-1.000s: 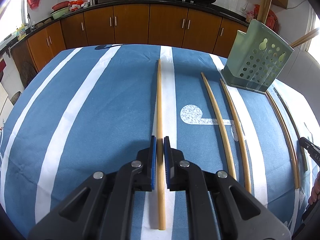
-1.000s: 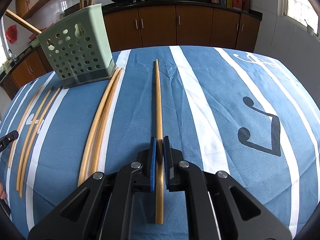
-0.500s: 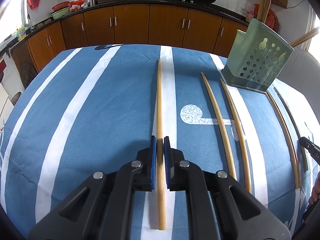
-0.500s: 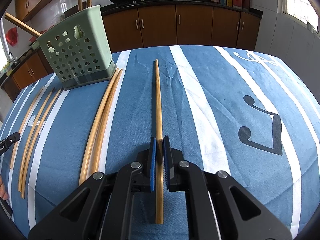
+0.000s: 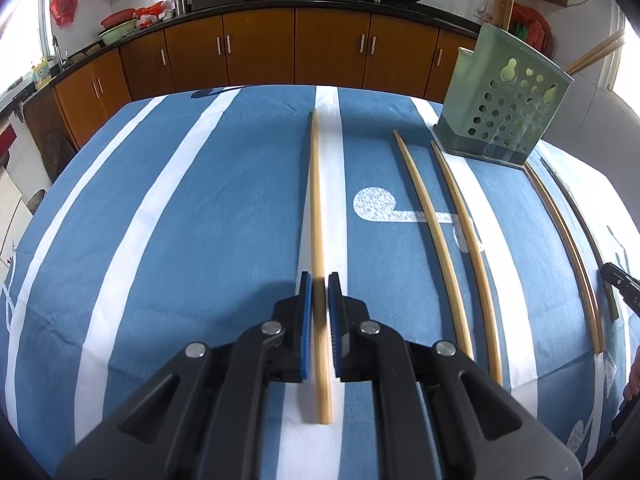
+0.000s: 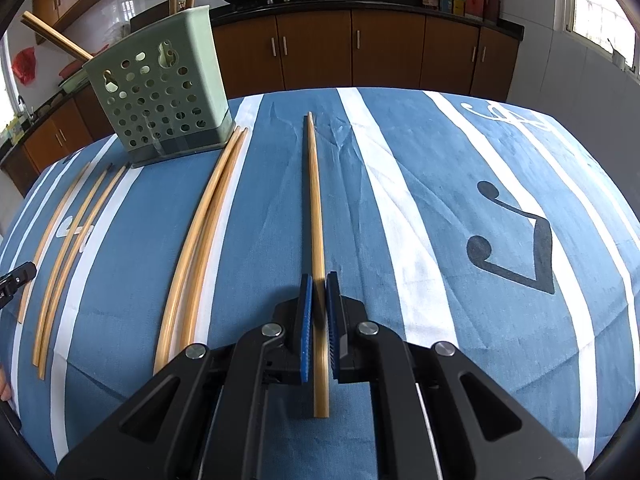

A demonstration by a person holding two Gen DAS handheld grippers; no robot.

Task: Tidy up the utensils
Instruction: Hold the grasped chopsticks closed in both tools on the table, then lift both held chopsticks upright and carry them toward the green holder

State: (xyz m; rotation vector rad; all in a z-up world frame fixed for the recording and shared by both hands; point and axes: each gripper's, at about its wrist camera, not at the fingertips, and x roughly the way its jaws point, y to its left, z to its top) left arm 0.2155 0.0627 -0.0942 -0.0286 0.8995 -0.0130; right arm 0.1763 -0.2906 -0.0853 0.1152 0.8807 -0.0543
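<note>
Left wrist view: the left hand-held gripper [image 5: 319, 280] is clamped on a bamboo chopstick [image 5: 317, 216] that runs straight toward the far edge of the counter [image 5: 160, 208], which is covered with a blue-and-white striped cloth. Two more chopsticks [image 5: 432, 240] lie loose on the cloth between it and the green perforated utensil holder [image 5: 506, 114], which stands upright near the far edge, with chopsticks poking out of its top. Past the holder's base, another chopstick pair [image 5: 568, 248] lies along the cloth, and the tip of the other tool shows beside it.

Right wrist view: the right hand-held gripper [image 6: 318, 280] is likewise closed tight on its own chopstick [image 6: 314, 208], with open cloth on the side away from the holder. A touching pair [image 6: 204, 232] lies between this chopstick and the holder [image 6: 160, 88], starting at the holder's base. Beyond them, three chopsticks [image 6: 68, 240] are visible near the side edge.
</note>
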